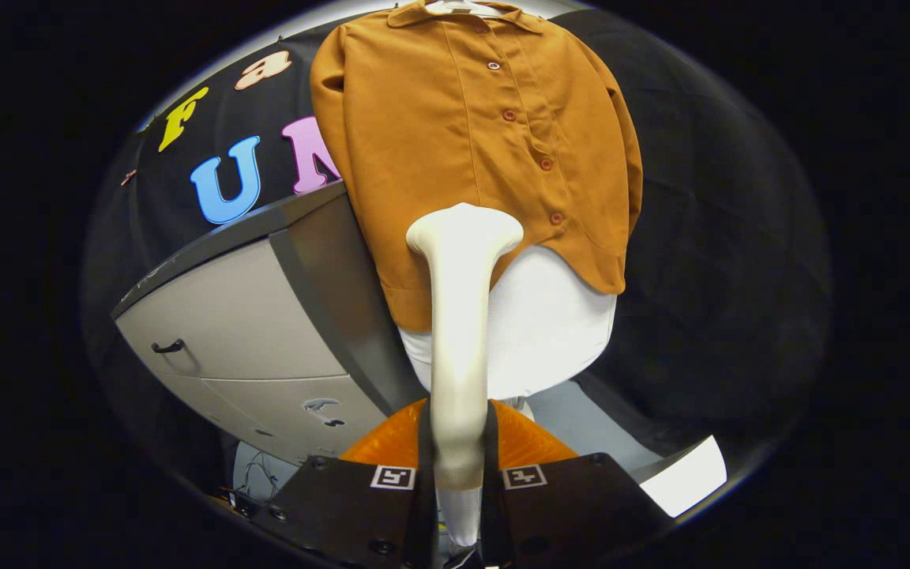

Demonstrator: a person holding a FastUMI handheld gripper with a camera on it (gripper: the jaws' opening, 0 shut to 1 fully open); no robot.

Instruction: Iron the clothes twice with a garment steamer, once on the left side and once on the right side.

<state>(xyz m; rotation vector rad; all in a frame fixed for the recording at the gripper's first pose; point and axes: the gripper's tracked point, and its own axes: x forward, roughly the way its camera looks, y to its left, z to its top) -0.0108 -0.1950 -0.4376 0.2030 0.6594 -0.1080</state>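
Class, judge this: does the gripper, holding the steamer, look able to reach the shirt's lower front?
Probably yes: the gripper is shut on the steamer, whose head faces the shirt with nothing between.

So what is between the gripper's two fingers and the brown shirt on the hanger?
In the gripper view, the white garment steamer held by the gripper reaches up to the brown button shirt.

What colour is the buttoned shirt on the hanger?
Rust-orange shirt, clearest in the gripper view; the gripper is shut on the white steamer.
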